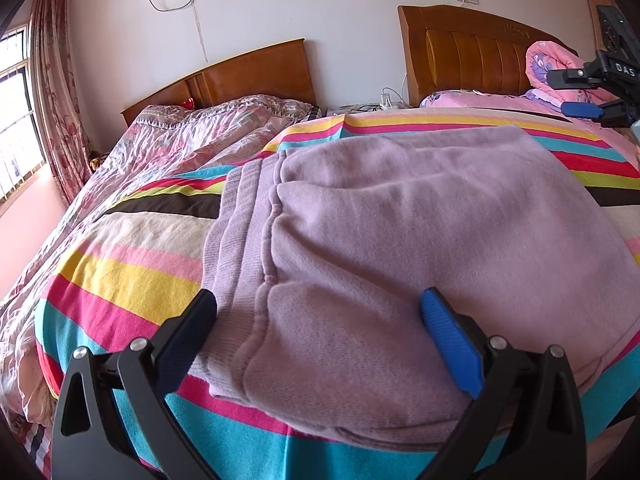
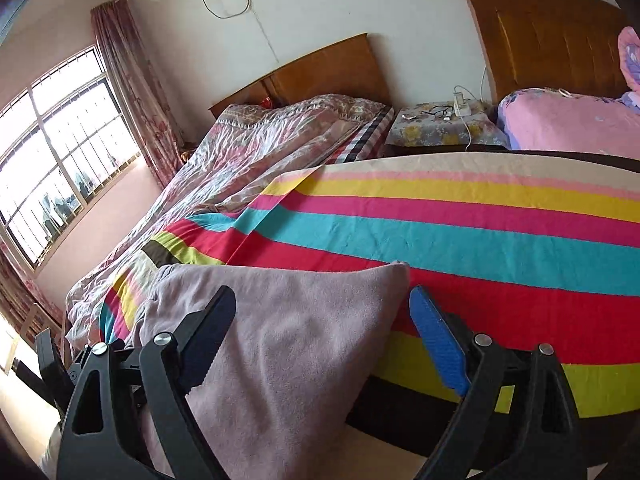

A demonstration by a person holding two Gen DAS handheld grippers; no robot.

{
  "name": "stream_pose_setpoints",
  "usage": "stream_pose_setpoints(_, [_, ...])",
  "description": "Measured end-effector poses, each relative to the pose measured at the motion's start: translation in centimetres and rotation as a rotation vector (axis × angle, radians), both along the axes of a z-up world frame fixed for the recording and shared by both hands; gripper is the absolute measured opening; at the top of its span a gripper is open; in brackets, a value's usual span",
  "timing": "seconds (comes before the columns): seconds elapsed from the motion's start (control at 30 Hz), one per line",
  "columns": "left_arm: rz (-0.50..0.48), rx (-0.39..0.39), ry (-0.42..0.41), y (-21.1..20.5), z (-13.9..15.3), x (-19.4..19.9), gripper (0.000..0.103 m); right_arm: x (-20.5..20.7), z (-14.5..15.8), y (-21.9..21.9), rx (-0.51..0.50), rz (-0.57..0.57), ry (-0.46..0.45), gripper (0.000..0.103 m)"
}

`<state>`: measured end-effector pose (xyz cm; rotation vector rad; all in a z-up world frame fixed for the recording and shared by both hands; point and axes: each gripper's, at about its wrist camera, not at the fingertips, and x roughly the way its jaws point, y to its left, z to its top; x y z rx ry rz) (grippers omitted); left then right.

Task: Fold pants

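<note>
Multicoloured striped cotton bedsheet (image 1: 132, 280) covered bed. Folded lilac fleece pants (image 1: 400, 240) lay flat on sheet, ribbed waistband (image 1: 236, 232) toward left. Left gripper (image 1: 318, 312), black frame with blue pads, hovered at near edge of pants, fingers spread, grasping nothing. Right gripper (image 2: 322, 312) straddled far corner of pants (image 2: 288, 340), fingers likewise released.

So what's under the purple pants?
The purple pants lie on a striped blanket; its pink, yellow and teal bands show all around them. The stripes directly beneath are covered, so anything else hidden under there cannot be seen.
</note>
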<state>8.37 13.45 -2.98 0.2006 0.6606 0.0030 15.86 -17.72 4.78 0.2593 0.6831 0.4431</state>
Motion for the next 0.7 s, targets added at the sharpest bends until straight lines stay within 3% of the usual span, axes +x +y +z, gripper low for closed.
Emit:
stream_pose_setpoints(0.1, [0.023,-0.077,-0.059,0.2,2.3,-2.0,0.102,-7.8,2.5,0.6,-0.077,-0.025,-0.124,0.093])
stream_pose_setpoints(0.23, [0.017,-0.134,-0.208,-0.4,6.6,-7.0,0.102,-17.8,2.9,2.3,-0.189,-0.025,-0.197,0.098])
stream_pose_setpoints(0.37, [0.086,-0.073,-0.254,-2.6,9.3,-11.6,0.102,-24.8,1.2,2.9,-0.215,-0.065,-0.186,0.098])
stream_pose_setpoints(0.43, [0.066,-0.053,-0.257,-4.0,9.7,-13.4,0.102,-26.6,0.3,2.9,-0.227,-0.092,-0.165,0.098])
stream_pose_setpoints(0.57, [0.028,-0.146,-0.168,-5.6,8.8,-14.9,0.102,-27.7,-0.3,3.7,-0.282,-0.133,-0.138,0.098])
stream_pose_setpoints(0.7, [0.016,-0.127,-0.116,-7.2,7.1,-15.0,0.102,-27.6,-0.3,2.8,-0.263,-0.182,-0.143,0.098])
